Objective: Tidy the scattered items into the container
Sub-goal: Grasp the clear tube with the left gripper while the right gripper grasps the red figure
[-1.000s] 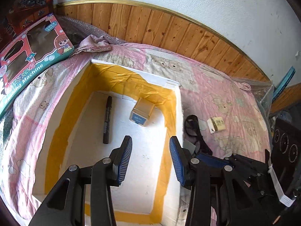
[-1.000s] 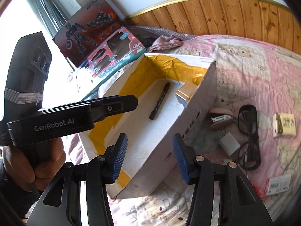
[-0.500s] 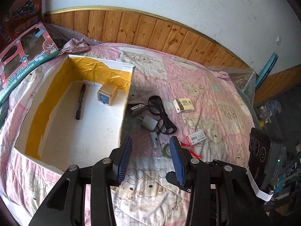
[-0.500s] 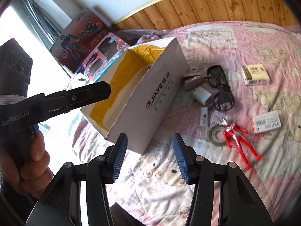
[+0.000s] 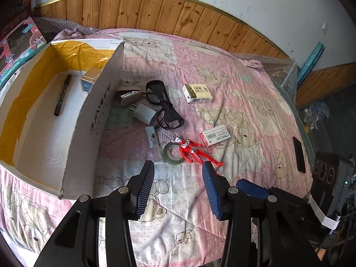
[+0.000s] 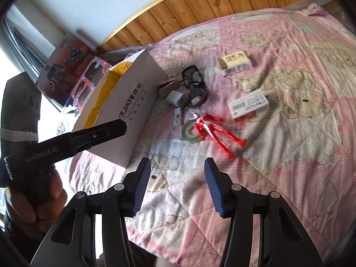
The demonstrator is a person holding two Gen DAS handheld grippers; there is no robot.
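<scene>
A white cardboard box point(image 5: 93, 120) point(image 6: 135, 102) with yellow tape inside lies on the pink quilt; a black marker point(image 5: 63, 94) and a small gold box point(image 5: 89, 80) rest in it. Right of it lie a red figure point(image 5: 195, 152) point(image 6: 213, 131), a green tape roll point(image 5: 173, 153) point(image 6: 189, 131), black glasses point(image 5: 164, 104) point(image 6: 195, 84), a white charger point(image 5: 143, 113) point(image 6: 175, 98), a yellow-white carton point(image 5: 198, 93) point(image 6: 235, 63) and a red-white packet point(image 5: 214, 136) point(image 6: 249, 106). My left gripper point(image 5: 179, 175) hangs open just short of the tape roll and figure. My right gripper point(image 6: 178, 175) is open and empty, nearer than the figure.
Toy boxes point(image 5: 15, 49) point(image 6: 69, 75) lean at the left by the wooden wall panel point(image 5: 178, 22). A dark phone point(image 5: 298, 154) lies near the quilt's right edge. A hand point(image 6: 33, 202) holds the left gripper's handle. Bare quilt point(image 6: 289, 166) spreads to the right.
Both grippers have swung right, away from over the box, toward the scattered items. The red figure and tape roll now lie just ahead of the open jaws.
</scene>
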